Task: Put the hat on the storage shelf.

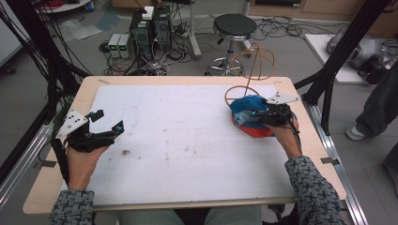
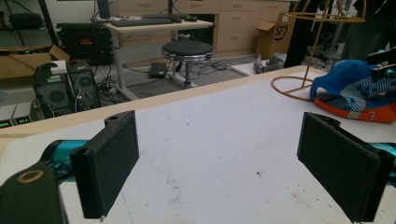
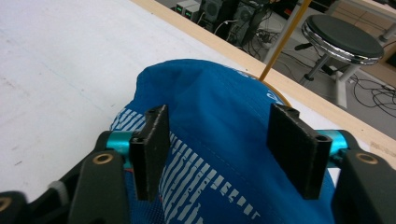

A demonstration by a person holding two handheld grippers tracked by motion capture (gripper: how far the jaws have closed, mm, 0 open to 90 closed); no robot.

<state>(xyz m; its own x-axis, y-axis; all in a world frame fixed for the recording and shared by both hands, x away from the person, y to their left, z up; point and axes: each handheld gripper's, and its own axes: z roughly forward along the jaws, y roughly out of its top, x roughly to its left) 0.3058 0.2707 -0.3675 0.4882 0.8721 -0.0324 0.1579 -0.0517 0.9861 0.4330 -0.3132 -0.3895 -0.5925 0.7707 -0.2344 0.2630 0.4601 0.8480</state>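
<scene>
Left tool [image 1: 107, 121] — held over the left edge of the desk [image 1: 187, 140], near nothing; jaws spread wide, nothing between them. In the left gripper view they frame bare white surface.

White desk covering [image 2: 210, 140] — marked with small dark specks and faint stains at centre; otherwise bare between the two hands.

Baseball cap [image 3: 219, 121] — blue crown with white dashed panel, orange brim underneath [image 2: 355, 112]; lies on the right side of the desk, just beside the base ring of a wire stand.

Wire stand [image 1: 256, 65] — yellow-orange, circular base on the desk, upright stem and hoop above; behind the cap at the far right.

Right tool [image 1: 263, 115] — down over the cap; in the right gripper view its jaws stand apart, one on either side of the crown, not yet closed on the cloth.

Step in hand, as judged: a grasp of the cap. To do it well, lower until both pads flank a fold of fabric, then close on the crown rather than the brim, and lift clear of the stand's ring.
</scene>
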